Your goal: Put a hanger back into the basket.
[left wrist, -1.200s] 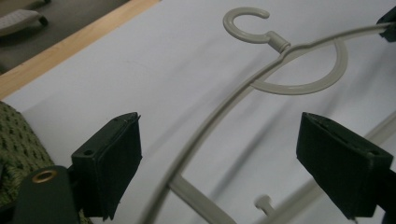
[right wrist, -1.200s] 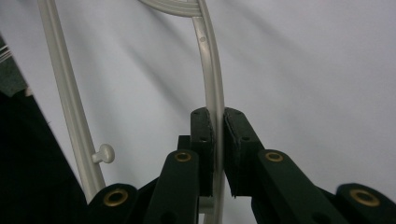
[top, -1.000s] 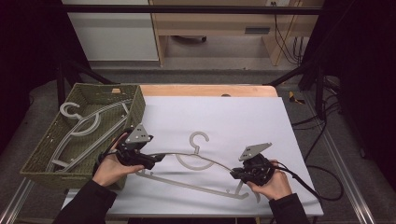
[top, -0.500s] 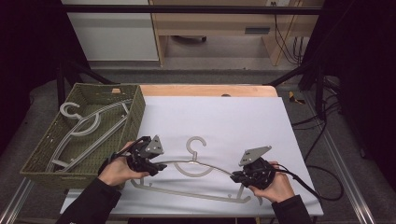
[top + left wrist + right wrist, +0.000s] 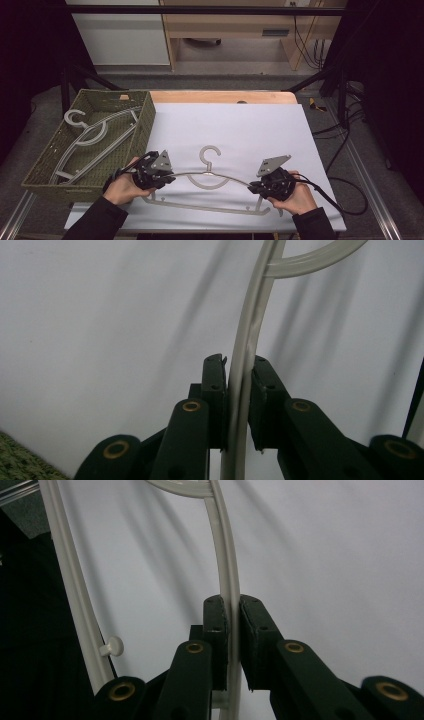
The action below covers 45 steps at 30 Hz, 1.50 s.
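Currently the white table sheet [image 5: 240, 125] is carrying the work, with the woven basket [image 5: 145, 120] sitting at its left edge and holding two more grey hangers [image 5: 92, 142]. I am gripping one grey hanger [image 5: 210, 175] near the front edge of the sheet. Its long axis is running left to right across the sheet, its hook is pointing away from me, and its straight bottom bar is lying nearest me.

My left gripper [image 5: 165, 177] is clamping the left shoulder arm; its jaws have just been closing, and the left gripper view is showing the hanger arm [image 5: 245, 365] pinched between both pads. My right gripper [image 5: 255, 186] is clamped on the right shoulder arm, pads pressing the arm [image 5: 231, 605] from both sides.

Nothing is lying between the hanger and the basket wall. The right gripper view is showing the bottom bar and a small peg [image 5: 112, 646] on it, detail too small to resolve from the high view.
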### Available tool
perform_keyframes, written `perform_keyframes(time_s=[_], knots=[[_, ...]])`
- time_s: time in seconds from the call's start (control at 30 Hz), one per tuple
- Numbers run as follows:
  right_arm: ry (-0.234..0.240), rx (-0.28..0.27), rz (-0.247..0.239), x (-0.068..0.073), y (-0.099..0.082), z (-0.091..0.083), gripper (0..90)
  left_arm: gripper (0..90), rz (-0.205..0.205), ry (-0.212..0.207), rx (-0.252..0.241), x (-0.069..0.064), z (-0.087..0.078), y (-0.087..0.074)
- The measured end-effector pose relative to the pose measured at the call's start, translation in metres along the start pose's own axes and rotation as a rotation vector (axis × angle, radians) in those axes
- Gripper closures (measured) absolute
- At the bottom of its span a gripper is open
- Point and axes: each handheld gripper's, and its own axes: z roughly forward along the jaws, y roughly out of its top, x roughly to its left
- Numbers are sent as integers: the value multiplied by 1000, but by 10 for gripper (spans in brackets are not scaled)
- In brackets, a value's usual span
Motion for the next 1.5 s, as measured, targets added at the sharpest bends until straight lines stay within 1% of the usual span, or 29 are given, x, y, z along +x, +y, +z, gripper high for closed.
perform_keyframes(time_s=[0.03,0.07,0.1,0.13,0.17,0.2,0.23,0.27,0.33,0.37,0.4,0.43,0.5,0.57,0.63,0.67,0.7,0.73,0.8,0.83,0.9,1.0,1.03,1.13,1.17,1.3,1.33,1.4,1.5], knots=[[9,-3,-4,-1,0,0,822,794,-1,0,-2,-1,-1,-1],[-3,-5,-6,-2,0,1,818,796,-3,10,-15,-3,-1,-2],[-15,-9,-17,-3,0,0,809,800,-8,10,-27,-5,-2,-3],[-19,-23,-2,-3,0,1,803,803,-4,15,-27,-6,-3,-4],[-28,-28,3,-4,1,0,798,806,-8,18,-39,-9,-3,-5],[-45,-31,-9,-5,1,0,792,810,-13,17,-57,-11,-3,-6],[-49,-37,13,-6,1,-1,785,813,-18,21,-65,-13,-4,-7],[-55,-47,8,-8,2,-1,777,815,-25,24,-78,-16,-5,-7],[-69,-54,23,-10,2,-3,752,817,-36,34,-96,-18,-6,-8],[-69,-76,22,-11,2,-2,733,817,-44,38,-103,-20,-6,-9],[-82,-85,32,-12,3,-4,718,818,-51,41,-106,-20,-7,-9],[-87,-106,24,-13,3,-5,711,818,-62,44,-111,-21,-7,-9],[-97,-141,53,-15,3,-7,659,818,-94,57,-121,-22,-7,-10],[-120,-185,59,-17,4,-9,619,818,-121,69,-131,-22,-6,-10],[-145,-227,85,-19,4,-12,568,819,-143,81,-134,-22,-6,-9],[-158,-253,98,-20,4,-14,556,819,-146,91,-132,-22,-7,-9],[-166,-272,104,-20,4,-15,532,819,-166,100,-138,-22,-6,-9],[-177,-301,120,-21,3,-18,512,819,-174,108,-140,-22,-6,-9],[-201,-341,134,-22,2,-24,474,819,-191,125,-144,-21,-7,-10],[-205,-348,134,-22,2,-25,461,819,-206,137,-150,-21,-7,-10],[-214,-379,150,-22,0,-29,407,819,-219,154,-156,-20,-8,-10],[-223,-396,166,-21,-5,-31,369,820,-243,192,-188,-19,-11,-10],[-222,-402,181,-21,-7,-32,360,820,-241,195,-189,-18,-13,-10],[-230,-413,196,-23,-12,-33,348,820,-257,215,-223,-15,-20,-9],[-227,-418,211,-24,-14,-33,338,820,-264,220,-233,-14,-22,-8],[-238,-430,243,-25,-20,-33,280,820,-254,249,-252,-9,-35,-2],[-236,-435,252,-25,-22,-33,270,820,-263,255,-265,-8,-37,0],[-229,-439,266,-25,-25,-34,242,820,-251,270,-263,-4,-45,2],[-230,-450,284,-26,-29,-33,198,820,-269,294,-301,3,-57,5]])
